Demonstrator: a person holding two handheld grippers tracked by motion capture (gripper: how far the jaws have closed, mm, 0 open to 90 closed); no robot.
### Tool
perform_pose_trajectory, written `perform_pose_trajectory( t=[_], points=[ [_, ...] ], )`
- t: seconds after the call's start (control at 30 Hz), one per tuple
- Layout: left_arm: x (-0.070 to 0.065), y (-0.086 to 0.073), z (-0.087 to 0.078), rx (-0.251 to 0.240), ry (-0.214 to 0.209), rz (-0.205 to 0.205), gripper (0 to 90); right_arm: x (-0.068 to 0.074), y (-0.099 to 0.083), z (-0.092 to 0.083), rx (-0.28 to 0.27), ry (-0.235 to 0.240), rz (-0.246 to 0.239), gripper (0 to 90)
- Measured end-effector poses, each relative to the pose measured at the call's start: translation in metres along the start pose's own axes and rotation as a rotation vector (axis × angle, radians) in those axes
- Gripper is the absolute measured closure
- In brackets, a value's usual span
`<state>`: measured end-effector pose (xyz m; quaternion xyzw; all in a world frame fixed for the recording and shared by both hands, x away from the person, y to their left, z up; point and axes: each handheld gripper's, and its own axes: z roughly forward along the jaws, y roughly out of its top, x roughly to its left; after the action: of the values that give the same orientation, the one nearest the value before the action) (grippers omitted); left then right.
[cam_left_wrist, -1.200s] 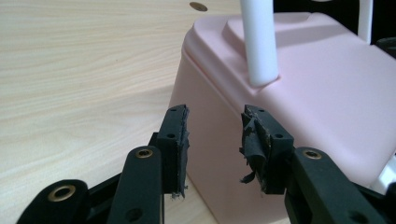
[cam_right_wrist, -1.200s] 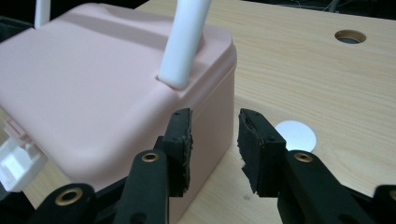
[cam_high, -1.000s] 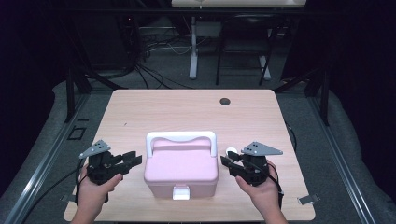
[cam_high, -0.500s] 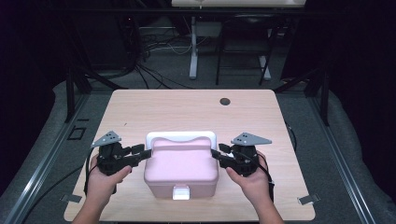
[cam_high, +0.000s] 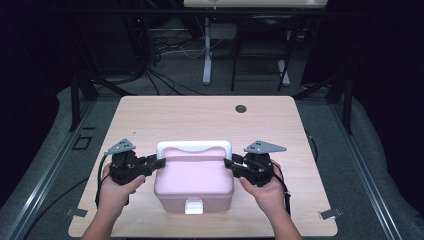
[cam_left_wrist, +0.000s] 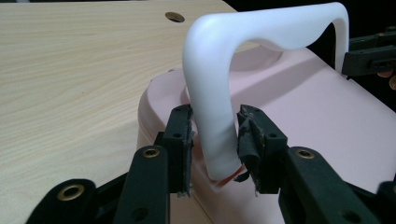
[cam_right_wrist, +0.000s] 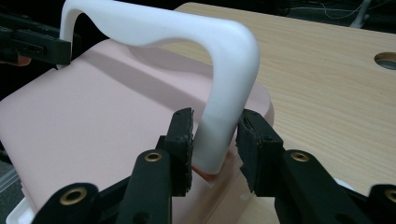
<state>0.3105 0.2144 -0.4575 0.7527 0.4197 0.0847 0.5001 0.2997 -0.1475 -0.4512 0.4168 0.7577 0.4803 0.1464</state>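
Straddling the white handle (cam_high: 194, 146) of a pink box (cam_high: 194, 181) at lower centre of the high view: left gripper (cam_high: 156, 163) and right gripper (cam_high: 231, 164), one at each end. Jaws just closing, half apart; left pads (cam_left_wrist: 184, 135) near or touching the handle's post, contact hard to judge; right pads (cam_right_wrist: 184, 133) likewise, a sliver of gap at one side. Shown from above, not from the grippers: front latch (cam_high: 193, 206), table (cam_high: 200, 115) hole (cam_high: 241, 108). Box's base cut off in both gripper views.

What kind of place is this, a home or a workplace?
Probably a lab or recording space, not a home: dark curtains surround a bare wooden table, loose cables lie on the floor, and metal rails frame the table.
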Motion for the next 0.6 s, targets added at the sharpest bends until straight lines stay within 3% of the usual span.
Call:
perform_pose_trajectory(
  t=[0.4,0.6],
  points=[
    [-0.008,-0.004,-0.008,-0.026,0.011,0.051,72.8,0.008,-0.003,-0.01,-0.03,-0.016,-0.047,71.8],
    [-0.009,-0.006,-0.009,-0.03,0.023,0.075,73.1,0.009,-0.006,-0.011,-0.038,-0.016,-0.047,73.1]
  ],
)
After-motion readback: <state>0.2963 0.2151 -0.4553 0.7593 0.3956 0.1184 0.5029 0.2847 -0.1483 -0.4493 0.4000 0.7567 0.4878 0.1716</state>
